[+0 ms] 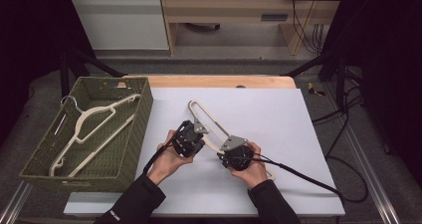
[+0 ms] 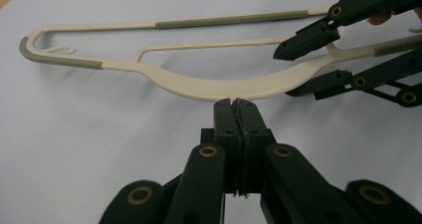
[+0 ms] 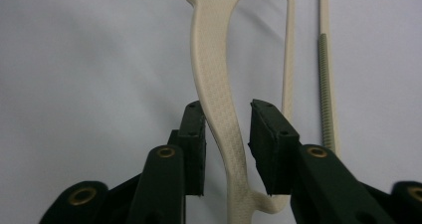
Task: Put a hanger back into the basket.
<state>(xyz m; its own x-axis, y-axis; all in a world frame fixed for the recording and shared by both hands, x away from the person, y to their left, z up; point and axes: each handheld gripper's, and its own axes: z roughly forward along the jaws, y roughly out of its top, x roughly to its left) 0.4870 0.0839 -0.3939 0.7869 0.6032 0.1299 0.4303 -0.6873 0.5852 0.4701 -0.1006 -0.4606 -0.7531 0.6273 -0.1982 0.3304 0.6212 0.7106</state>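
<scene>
A cream plastic hanger [image 1: 215,124] lies flat on the white board [image 1: 268,114], its looped end toward the far left. In the left gripper view my left gripper [image 2: 234,103] is shut right at the middle of the hanger [image 2: 199,87], where the metal hook comes out; the wire is hidden between the pads. In the high view this gripper [image 1: 203,142] sits just left of the hanger. My right gripper [image 3: 226,109] straddles the textured shoulder of the hanger [image 3: 214,59], with a gap still beside the right pad. It also shows in the left gripper view [image 2: 291,72] and the high view [image 1: 222,153].
A green woven basket [image 1: 144,109] stands at the left edge of the board and holds cream hangers [image 1: 94,117]. A black cable [image 1: 308,179] trails right from the right gripper. More cables [image 1: 343,114] lie off the table's right side.
</scene>
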